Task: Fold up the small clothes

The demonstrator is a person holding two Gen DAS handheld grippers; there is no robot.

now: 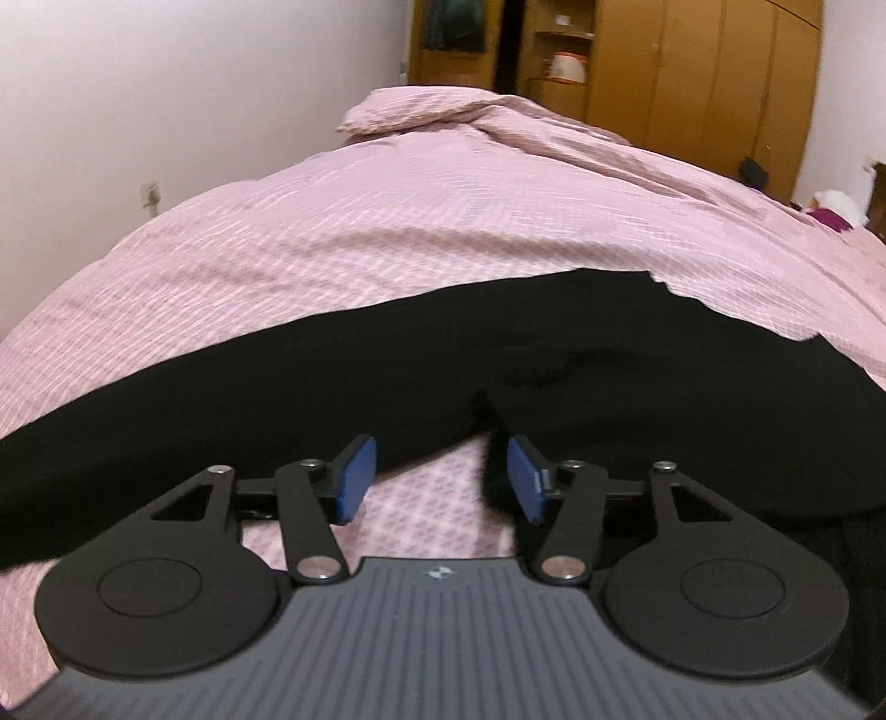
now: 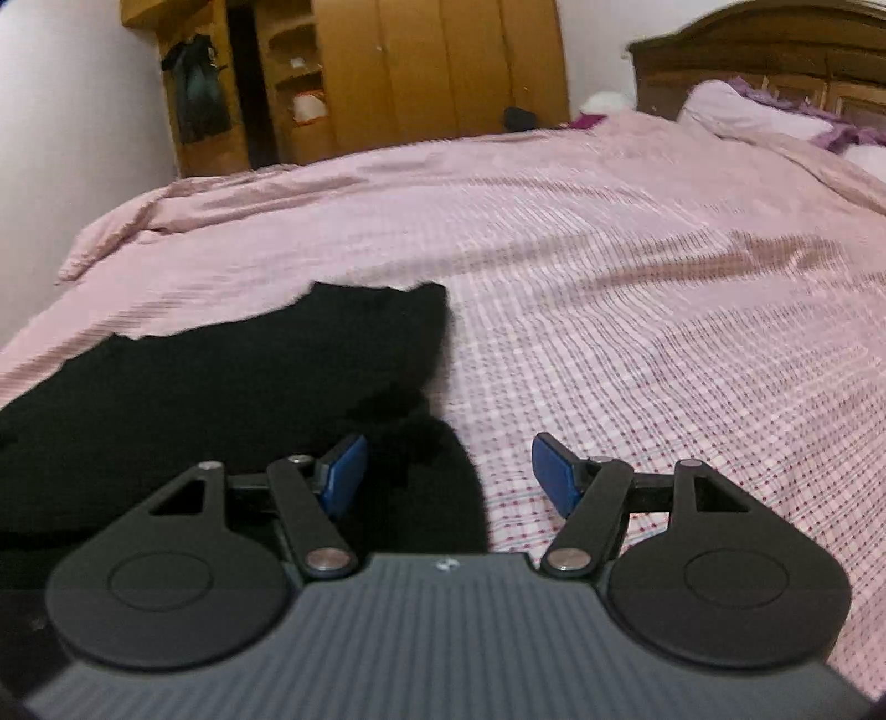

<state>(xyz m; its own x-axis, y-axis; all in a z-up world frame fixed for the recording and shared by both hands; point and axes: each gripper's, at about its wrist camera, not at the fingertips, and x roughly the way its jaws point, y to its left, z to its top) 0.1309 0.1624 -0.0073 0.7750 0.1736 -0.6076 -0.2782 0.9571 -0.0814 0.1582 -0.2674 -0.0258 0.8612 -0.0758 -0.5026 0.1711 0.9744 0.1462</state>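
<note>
A black garment [image 1: 343, 376] lies spread across the pink checked bed cover [image 1: 387, 232]. In the left wrist view its near edge has a notch just ahead of my left gripper [image 1: 440, 479], which is open and empty, its blue pads [image 1: 354, 476] low over the cover at the garment's edge. In the right wrist view the garment [image 2: 221, 399] fills the left side. My right gripper [image 2: 449, 476] is open and empty, its left pad [image 2: 344, 473] over the black cloth and its right pad over bare cover.
The bed cover [image 2: 637, 277] stretches far ahead and to the right. A wooden wardrobe [image 2: 421, 72] stands beyond the bed, a dark wooden headboard [image 2: 775, 50] and pillows [image 2: 742, 111] at the right. A white wall [image 1: 166, 111] runs along the left.
</note>
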